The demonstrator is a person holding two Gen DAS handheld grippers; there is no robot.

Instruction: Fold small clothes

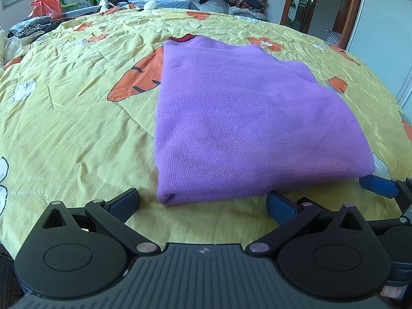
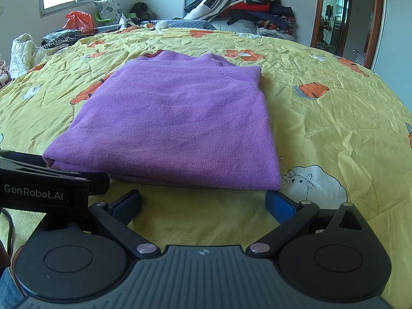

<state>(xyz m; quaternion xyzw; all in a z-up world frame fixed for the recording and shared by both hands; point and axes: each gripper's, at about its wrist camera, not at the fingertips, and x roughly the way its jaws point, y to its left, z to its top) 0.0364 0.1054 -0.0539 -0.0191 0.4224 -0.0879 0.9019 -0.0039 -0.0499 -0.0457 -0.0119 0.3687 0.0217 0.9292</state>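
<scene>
A purple knitted sweater is seen folded into a thick, roughly rectangular bundle, laid flat on a bed covered by a yellow quilt printed with orange carrots and white rabbits. Fine vertical ribbing is visible across the knit, and a dark red-and-navy trim is shown at the far edge. The near edge is a rounded fold with layers stacked beneath. The left claw is held spread wide just before the near left corner, touching nothing. The right claw is likewise spread and empty, just before the near right corner.
</scene>
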